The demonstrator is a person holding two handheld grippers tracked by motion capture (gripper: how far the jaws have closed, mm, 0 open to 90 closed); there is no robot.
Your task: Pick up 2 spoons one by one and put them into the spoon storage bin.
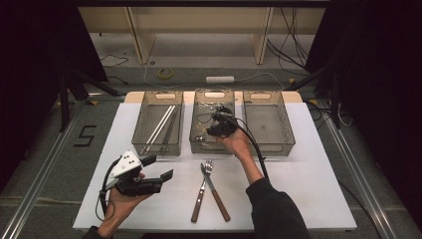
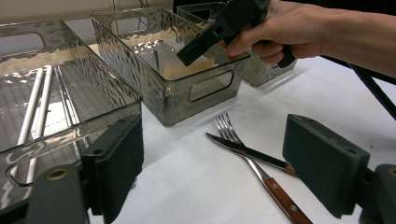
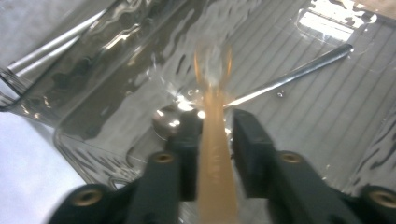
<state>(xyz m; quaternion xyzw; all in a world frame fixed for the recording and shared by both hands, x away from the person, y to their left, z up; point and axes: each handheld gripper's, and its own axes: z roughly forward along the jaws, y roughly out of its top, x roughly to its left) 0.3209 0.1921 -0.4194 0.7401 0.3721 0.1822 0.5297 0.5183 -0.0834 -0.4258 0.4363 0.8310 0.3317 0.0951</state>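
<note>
My right gripper (image 1: 218, 129) points down into the middle clear bin (image 1: 195, 130). A blurred tan, wooden-looking utensil (image 3: 214, 140) runs lengthwise between its jaws (image 3: 212, 149); they are parted and a thin gap shows on the right side. On the bin floor beneath lies a metal spoon (image 3: 280, 77). My left gripper (image 1: 159, 168) is held above the table's front left, open with nothing in it (image 2: 219, 168). A fork (image 1: 201, 191) and a knife (image 1: 218, 196), both brown-handled, lie crossed on the white table ahead of it.
Three clear bins stand in a row at the back. The left bin (image 1: 138, 124) holds two white sticks (image 1: 161, 124); the right bin (image 1: 289, 130) looks bare. Black cables trail from both grippers. Dark floor and table edges surround the white top (image 1: 308, 189).
</note>
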